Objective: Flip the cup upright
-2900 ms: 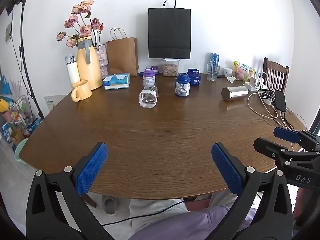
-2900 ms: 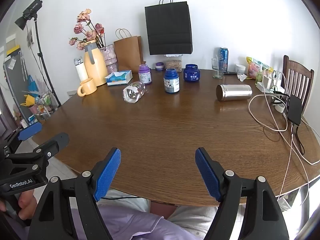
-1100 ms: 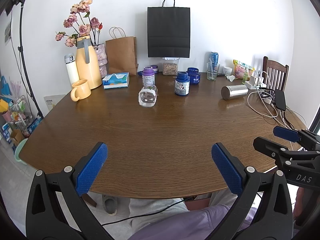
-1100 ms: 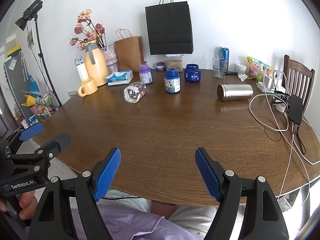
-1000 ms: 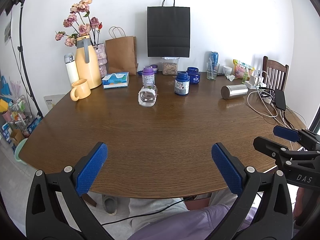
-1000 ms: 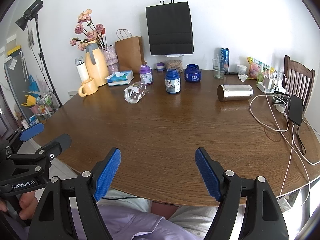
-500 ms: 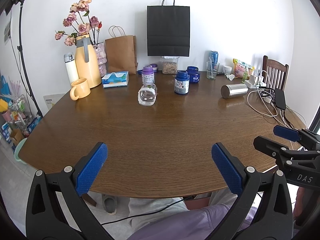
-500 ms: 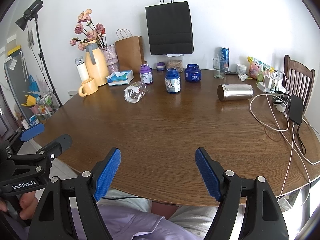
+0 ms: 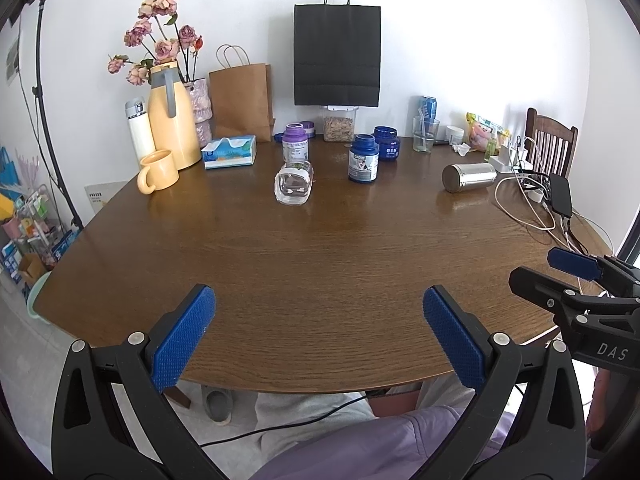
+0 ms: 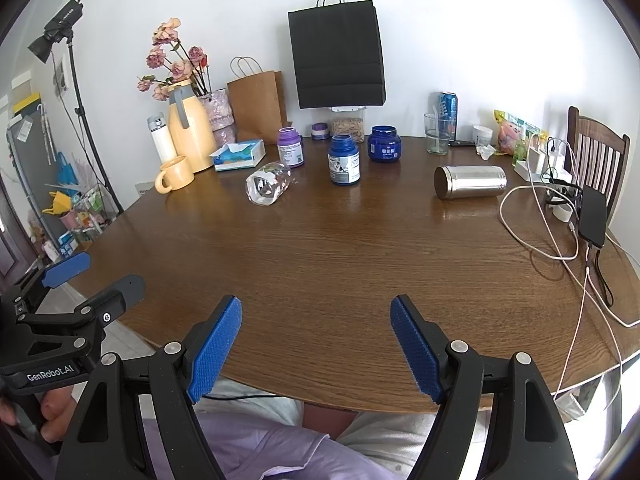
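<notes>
Cup (image 9: 294, 182), of clear glass, lies on its side on the far half of the wooden table (image 9: 320, 264), just in front of a purple-lidded bottle (image 9: 295, 142), with its mouth toward the near edge. Both the left gripper (image 9: 318, 332) and the right gripper (image 10: 316, 346) hang at that near edge with fingers spread wide and holding nothing, and a broad bare stretch of wood lies between them and the cup.

A round, dark wooden surface (image 9: 320, 264) fills a room with plain white walls (image 9: 460, 28), its grain shining under bright daylight from the right. A slatted wooden chair (image 10: 600, 152) stands at the far right edge. A black paper bag (image 9: 337, 54) hangs on the back wall. At left, a camera on a light stand (image 10: 76, 80) rises beside a cluttered wire rack (image 9: 32, 228) on the pale floor (image 9: 24, 344).
</notes>
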Demonstrator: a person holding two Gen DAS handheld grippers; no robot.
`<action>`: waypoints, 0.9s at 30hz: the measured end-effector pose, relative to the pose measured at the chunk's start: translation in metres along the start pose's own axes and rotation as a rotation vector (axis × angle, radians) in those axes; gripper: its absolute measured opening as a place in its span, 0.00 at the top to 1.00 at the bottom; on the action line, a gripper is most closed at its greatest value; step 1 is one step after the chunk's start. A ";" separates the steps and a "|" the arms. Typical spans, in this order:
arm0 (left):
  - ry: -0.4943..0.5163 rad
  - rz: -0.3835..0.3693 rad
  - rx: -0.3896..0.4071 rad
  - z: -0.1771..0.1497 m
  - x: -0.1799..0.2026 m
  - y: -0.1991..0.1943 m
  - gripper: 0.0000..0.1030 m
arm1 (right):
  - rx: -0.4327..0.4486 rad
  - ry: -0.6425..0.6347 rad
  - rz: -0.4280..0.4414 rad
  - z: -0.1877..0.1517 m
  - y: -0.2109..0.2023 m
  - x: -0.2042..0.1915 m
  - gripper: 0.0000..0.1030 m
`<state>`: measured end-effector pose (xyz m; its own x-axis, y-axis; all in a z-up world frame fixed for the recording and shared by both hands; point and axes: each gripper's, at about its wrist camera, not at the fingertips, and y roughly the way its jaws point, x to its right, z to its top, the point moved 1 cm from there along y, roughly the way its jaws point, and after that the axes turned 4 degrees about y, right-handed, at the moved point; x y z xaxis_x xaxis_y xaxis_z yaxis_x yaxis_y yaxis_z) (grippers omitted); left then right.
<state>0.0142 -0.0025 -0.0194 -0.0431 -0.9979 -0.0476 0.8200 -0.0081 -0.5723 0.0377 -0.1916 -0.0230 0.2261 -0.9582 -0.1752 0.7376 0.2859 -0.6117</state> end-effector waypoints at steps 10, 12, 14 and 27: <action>-0.020 0.016 -0.050 0.006 -0.012 0.028 0.00 | -0.011 -0.031 0.003 0.013 0.028 -0.003 0.22; -0.042 0.017 -0.074 0.008 -0.018 0.042 0.00 | -0.030 -0.035 0.015 0.021 0.044 -0.002 0.22; -0.053 0.025 -0.104 0.011 -0.022 0.057 0.00 | -0.047 -0.038 0.024 0.029 0.059 0.000 0.22; 0.103 -0.028 -0.115 0.096 -0.037 0.206 0.00 | -0.127 -0.089 0.040 0.100 0.157 0.012 0.22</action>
<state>0.2396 0.0270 -0.0564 -0.1280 -0.9856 -0.1107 0.7475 -0.0225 -0.6639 0.2204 -0.1574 -0.0439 0.3133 -0.9399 -0.1357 0.6419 0.3149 -0.6992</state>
